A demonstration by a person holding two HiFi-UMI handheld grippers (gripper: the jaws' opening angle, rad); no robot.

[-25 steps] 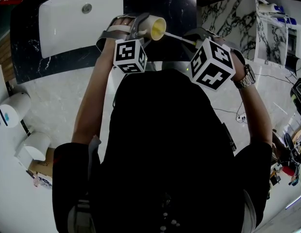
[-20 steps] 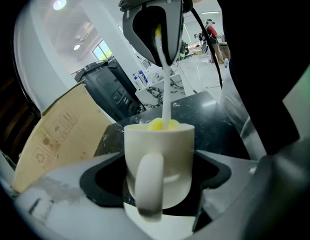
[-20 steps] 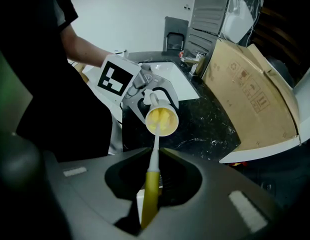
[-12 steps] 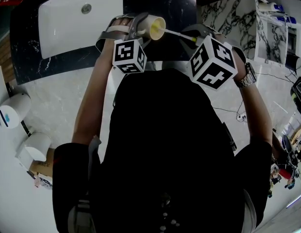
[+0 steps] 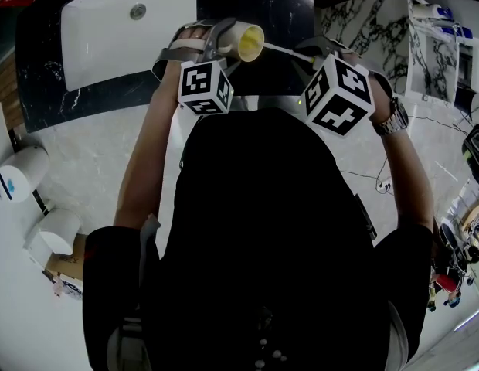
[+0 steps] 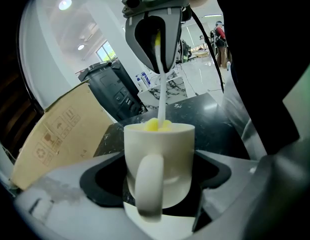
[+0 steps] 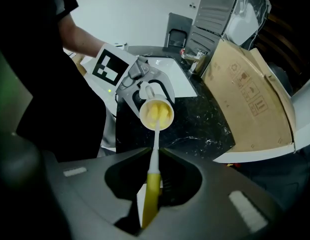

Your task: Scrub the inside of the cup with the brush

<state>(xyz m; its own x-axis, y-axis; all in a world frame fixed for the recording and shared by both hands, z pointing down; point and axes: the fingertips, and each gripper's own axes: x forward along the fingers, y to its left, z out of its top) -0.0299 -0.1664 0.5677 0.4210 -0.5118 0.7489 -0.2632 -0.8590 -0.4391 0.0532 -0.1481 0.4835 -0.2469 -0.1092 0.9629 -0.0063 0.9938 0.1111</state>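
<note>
My left gripper (image 5: 224,46) is shut on a white cup (image 5: 244,41), held on its side with the mouth facing right. In the left gripper view the cup (image 6: 159,164) sits between the jaws, handle toward the camera. My right gripper (image 5: 321,51) is shut on the brush (image 5: 288,54), whose thin white stem runs left into the cup. In the right gripper view the brush (image 7: 152,184) has a yellow handle clamped between the jaws, and its yellow sponge head sits inside the cup (image 7: 156,113). The left gripper (image 7: 145,91) faces me there.
A white sink basin (image 5: 123,29) is set into the black marble counter (image 5: 282,10) beyond the grippers. A cardboard box (image 7: 247,94) lies on the counter at the right. White bins (image 5: 19,178) stand on the floor at the left.
The right gripper with the brush has shifted slightly up and away along the counter, changing the stem's angle into the cup. The left gripper and cup stay in place.
</note>
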